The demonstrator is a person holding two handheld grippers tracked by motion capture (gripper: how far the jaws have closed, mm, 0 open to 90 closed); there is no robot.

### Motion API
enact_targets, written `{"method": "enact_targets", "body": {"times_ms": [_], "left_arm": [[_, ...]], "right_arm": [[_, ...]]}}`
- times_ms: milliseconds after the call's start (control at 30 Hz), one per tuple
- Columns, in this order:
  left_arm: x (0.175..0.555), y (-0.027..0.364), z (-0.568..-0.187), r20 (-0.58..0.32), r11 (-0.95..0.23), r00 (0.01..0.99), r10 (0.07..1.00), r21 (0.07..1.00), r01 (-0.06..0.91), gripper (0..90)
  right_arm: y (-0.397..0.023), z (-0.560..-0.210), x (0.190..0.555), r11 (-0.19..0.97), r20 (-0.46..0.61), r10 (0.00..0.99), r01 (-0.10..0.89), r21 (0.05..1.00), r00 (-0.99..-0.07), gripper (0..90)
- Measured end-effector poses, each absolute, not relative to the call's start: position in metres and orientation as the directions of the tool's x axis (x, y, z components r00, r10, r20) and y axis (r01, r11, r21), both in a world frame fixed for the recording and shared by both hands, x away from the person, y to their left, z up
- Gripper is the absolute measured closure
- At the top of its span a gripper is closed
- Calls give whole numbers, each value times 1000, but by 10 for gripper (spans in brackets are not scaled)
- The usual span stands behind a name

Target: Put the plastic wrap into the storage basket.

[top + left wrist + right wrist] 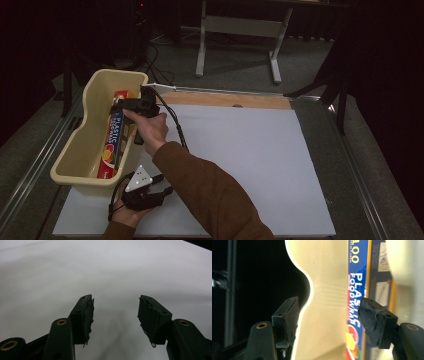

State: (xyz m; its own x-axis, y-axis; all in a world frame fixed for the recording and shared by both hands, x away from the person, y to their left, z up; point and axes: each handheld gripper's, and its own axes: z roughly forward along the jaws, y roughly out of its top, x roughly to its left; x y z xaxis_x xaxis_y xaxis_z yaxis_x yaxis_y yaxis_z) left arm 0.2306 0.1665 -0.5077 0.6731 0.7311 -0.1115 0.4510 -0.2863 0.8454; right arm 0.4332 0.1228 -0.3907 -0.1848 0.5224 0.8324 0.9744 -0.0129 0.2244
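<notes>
Plastic food wrap box (113, 142) already lies inside the cream bin (75, 150), right gripper (328, 322) above it with jaws parted, seemingly just released; left gripper (115, 315) rests wide, empty, on the desk (240, 150) beside the bin.

Under everything we see a white board (250, 165), and a strip of bare wood (225, 100) runs along its far edge. Behind the table stands a grey metal frame (240, 27) on a dark carpet floor (235, 67).
</notes>
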Motion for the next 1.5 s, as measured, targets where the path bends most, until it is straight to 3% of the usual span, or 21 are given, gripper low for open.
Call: {"method": "enact_targets", "body": {"times_ms": [33, 267, 500, 833, 967, 1200, 1367, 1500], "left_arm": [[231, 167, -508, -109, -289, 672, 732, 845, 451, 459], [230, 167, -508, -100, -294, 669, 737, 844, 449, 458], [230, 166, -507, -94, -296, 667, 739, 844, 447, 457], [229, 164, -506, -76, -310, 667, 742, 842, 441, 455], [229, 164, -505, -74, -309, 666, 743, 844, 438, 454], [230, 165, -505, -73, -305, 661, 747, 845, 438, 453], [230, 165, -505, -68, -309, 661, 747, 844, 437, 452], [231, 166, -504, -68, -306, 658, 750, 846, 436, 451]], "right_arm": [[119, -388, 432, 39, 802, 548, 965, 260, -238, 344], [100, -379, 427, 143, 722, 572, 915, 378, -388, 350], [70, -368, 416, 215, 648, 572, 854, 474, -503, 353], [8, -354, 390, 316, 420, 583, 670, 672, -696, 359], [-15, -357, 376, 401, 328, 542, 581, 708, -774, 362], [-51, -376, 355, 468, 210, 536, 494, 733, -818, 365], [-73, -398, 335, 589, 74, 473, 378, 714, -878, 343], [-101, -419, 323, 605, 26, 475, 348, 716, -879, 337]]}}
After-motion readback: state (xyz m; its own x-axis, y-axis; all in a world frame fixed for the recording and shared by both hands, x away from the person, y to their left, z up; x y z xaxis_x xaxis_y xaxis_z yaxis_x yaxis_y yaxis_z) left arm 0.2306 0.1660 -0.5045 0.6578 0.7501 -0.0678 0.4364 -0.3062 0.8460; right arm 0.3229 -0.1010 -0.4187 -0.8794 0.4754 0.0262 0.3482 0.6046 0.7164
